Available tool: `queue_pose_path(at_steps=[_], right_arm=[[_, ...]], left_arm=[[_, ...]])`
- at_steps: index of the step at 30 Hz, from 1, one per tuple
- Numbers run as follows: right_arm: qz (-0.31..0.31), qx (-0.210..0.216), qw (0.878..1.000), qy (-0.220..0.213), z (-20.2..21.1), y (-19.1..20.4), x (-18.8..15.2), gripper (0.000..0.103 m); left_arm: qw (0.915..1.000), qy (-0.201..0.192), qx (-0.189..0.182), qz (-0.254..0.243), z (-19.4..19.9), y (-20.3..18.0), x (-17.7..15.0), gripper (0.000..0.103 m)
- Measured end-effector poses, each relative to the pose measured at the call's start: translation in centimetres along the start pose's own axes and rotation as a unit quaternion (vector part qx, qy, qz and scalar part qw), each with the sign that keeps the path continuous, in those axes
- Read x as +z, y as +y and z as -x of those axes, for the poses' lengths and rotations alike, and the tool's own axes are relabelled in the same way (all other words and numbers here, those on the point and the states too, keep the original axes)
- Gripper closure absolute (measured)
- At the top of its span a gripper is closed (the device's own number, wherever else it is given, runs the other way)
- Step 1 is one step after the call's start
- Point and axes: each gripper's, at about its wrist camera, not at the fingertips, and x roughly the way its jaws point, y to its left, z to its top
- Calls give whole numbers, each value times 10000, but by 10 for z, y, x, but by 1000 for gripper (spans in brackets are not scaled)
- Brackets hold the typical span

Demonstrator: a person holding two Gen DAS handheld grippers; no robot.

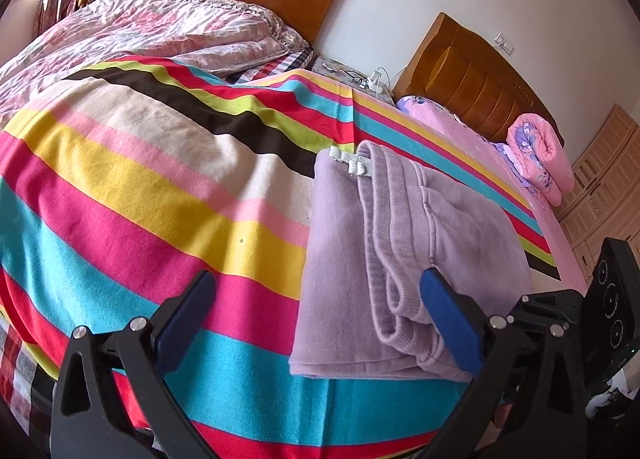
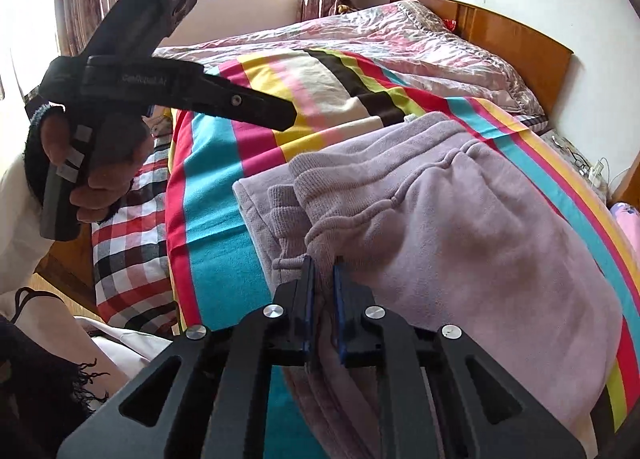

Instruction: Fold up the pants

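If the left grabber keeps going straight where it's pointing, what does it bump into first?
Probably the striped blanket, right by the near-left edge of the folded purple pants. The left gripper is open and angled down at the bed; depth is hard to judge, so it might touch the pants first.

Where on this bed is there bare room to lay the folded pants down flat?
The widest free patch is the striped blanket, between the crumpled floral quilt and the lilac pants. It is crowded at the near edge: the right gripper is shut on the pants' waistband, and the left gripper hangs open beside it. The pink sheet holds a rolled quilt.
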Motion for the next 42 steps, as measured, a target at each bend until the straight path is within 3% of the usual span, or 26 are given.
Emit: queue_pose_path(at_steps=[7, 12, 16, 20, 25, 27, 29, 34, 38, 40, 42], right_arm=[[361, -245, 9980, -466, 46, 14, 16, 93], [690, -185, 9970, 290, 11, 27, -6, 92], [793, -337, 9960, 221, 2, 33, -15, 84], [1005, -486, 9937, 111, 12, 37, -14, 61], [1948, -1084, 9739, 433, -13, 56, -21, 62], [2244, -1403, 9634, 433, -17, 60, -24, 72], [2262, -1438, 9630, 274, -10, 58, -23, 86], [1848, -1516, 9704, -354, 23, 45, -15, 90], [1815, -1580, 9692, -515, 30, 45, -12, 90], [1788, -1561, 9699, -544, 30, 45, -12, 90], [1777, -1551, 9700, -583, 31, 46, -13, 90]], left_arm=[[9999, -123, 38, 103, 6, 4, 2, 1], [9998, -146, 32, 126, 5, 3, 2, 1], [9999, -62, 54, 82, 2, 0, -2, 1], [9999, -69, 64, 97, 3, 1, -3, 1], [9998, -47, -115, 148, 6, -1, -3, 1], [9996, -9, -243, 140, 8, -3, -2, 1], [9982, 89, -535, 252, 8, -2, 0, 1], [9822, 581, -1535, 910, -3, 8, 14, 1], [9588, 1347, -2224, 1142, -33, -4, 26, 1], [9493, 1755, -2335, 1165, -52, -16, 31, 1], [9341, 2140, -2640, 1096, -70, -30, 36, 2]])
